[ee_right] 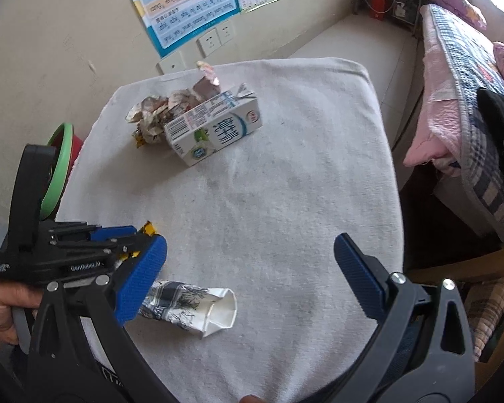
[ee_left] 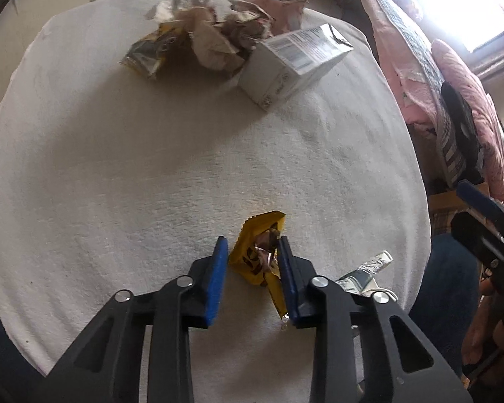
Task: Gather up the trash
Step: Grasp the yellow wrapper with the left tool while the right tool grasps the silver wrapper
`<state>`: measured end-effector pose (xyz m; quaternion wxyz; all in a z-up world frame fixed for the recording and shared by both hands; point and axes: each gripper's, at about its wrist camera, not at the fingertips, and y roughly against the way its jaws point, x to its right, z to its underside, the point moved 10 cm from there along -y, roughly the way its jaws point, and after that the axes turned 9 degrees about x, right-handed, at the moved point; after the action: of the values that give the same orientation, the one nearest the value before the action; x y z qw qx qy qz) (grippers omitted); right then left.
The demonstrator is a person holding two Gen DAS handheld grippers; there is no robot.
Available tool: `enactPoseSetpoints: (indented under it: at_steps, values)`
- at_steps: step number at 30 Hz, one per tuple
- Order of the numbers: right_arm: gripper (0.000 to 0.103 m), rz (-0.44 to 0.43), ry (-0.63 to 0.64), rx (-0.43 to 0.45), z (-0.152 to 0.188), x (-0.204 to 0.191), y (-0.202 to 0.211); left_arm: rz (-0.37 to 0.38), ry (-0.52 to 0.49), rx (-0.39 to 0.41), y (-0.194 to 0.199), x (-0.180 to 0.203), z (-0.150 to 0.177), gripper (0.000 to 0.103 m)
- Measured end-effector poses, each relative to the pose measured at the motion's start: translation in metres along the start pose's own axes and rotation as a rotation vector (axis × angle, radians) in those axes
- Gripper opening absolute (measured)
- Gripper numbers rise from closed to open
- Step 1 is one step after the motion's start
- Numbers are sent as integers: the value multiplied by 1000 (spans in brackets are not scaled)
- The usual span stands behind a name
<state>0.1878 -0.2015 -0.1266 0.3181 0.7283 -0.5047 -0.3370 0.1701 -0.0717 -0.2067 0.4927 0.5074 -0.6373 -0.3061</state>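
Observation:
A yellow snack wrapper (ee_left: 257, 252) lies on the white cloth-covered table (ee_left: 151, 168) between the fingers of my left gripper (ee_left: 253, 252). The jaws stand open around it; the right finger touches its edge. A crumpled silver-and-white wrapper (ee_right: 191, 305) lies near the table's front, just right of my left gripper (ee_right: 131, 252), and shows in the left wrist view (ee_left: 366, 273). My right gripper (ee_right: 248, 268) is wide open and empty above the table's front. A white milk carton (ee_right: 215, 127) lies on its side at the back beside a pile of crumpled wrappers (ee_right: 154, 117).
A pink bag (ee_left: 279, 3) stands behind the pile. A green-rimmed red bin (ee_right: 62, 168) stands left of the table. A bed with pink and plaid bedding (ee_right: 470, 117) is on the right. A wall with posters (ee_right: 188, 3) and sockets is behind.

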Motion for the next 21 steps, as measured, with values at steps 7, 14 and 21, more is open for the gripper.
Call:
enactPoseSetpoints:
  at_steps: [7,14,21]
  values:
    - [98,-60,87,-64,20,-28,-12,-14,34,43,20,-23,-9,10]
    - [98,-121,267,-140,50,-67,-16,-15,55,75,33,-30,-19,10]
    - [98,-51,383,-156,64,-81,-33,-10,41,96,45,-28,-20,10]
